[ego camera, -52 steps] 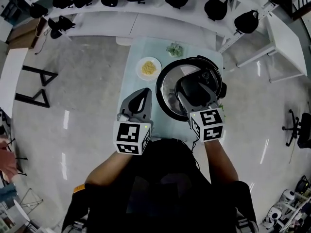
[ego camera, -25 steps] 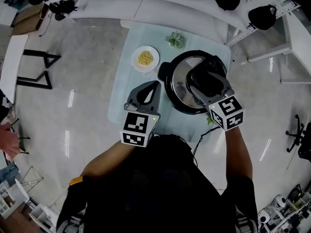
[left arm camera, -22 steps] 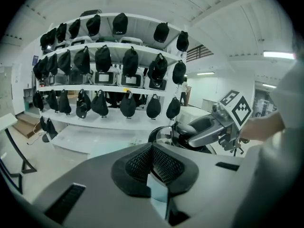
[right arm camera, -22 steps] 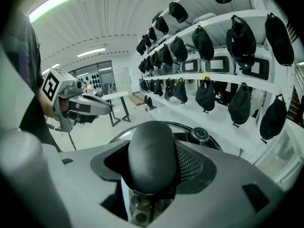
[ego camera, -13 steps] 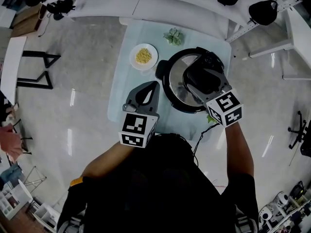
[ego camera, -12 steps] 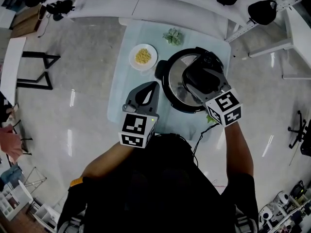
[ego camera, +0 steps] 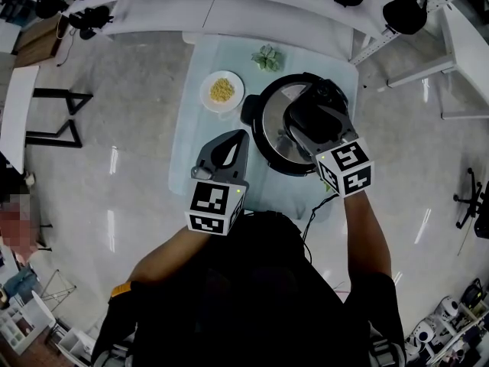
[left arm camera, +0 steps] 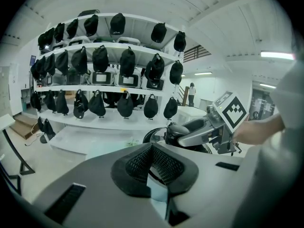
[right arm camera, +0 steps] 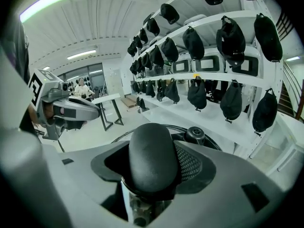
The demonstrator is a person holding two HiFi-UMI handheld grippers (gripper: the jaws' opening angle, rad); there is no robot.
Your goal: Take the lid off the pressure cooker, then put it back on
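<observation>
Closest to us, the left tongs (ego camera: 241, 134) hover over the near left part of the pale surface (ego camera: 191, 155), just beside the pressure cooker (ego camera: 249, 115) but not touching it. In the left gripper view their mesh pads meet at the tips with nothing between them. To the right, the right tongs (ego camera: 315, 107) reach over the cooker from its near right side. In the right gripper view the lid's rounded black handle (right arm camera: 149, 160) fills the gap between the widely spread jaws. The right pad (right arm camera: 190, 163) lies against it, and the left side is in shadow, so we read a wide grip closed on the handle. The silver lid (ego camera: 273, 128) sits on the cooker and looks level, its rim inside the black outer ring. A small black valve knob (right arm camera: 194, 134) stands on the lid just beyond the handle. The cooker occupies the right half of the surface. Further on, left of the cooker, a white plate (ego camera: 222, 91) carries something yellow, and a small green plant (ego camera: 267, 56) sits near the far edge. Beyond the surface, white curved shelves (left arm camera: 118, 87) hold rows of black caps.
</observation>
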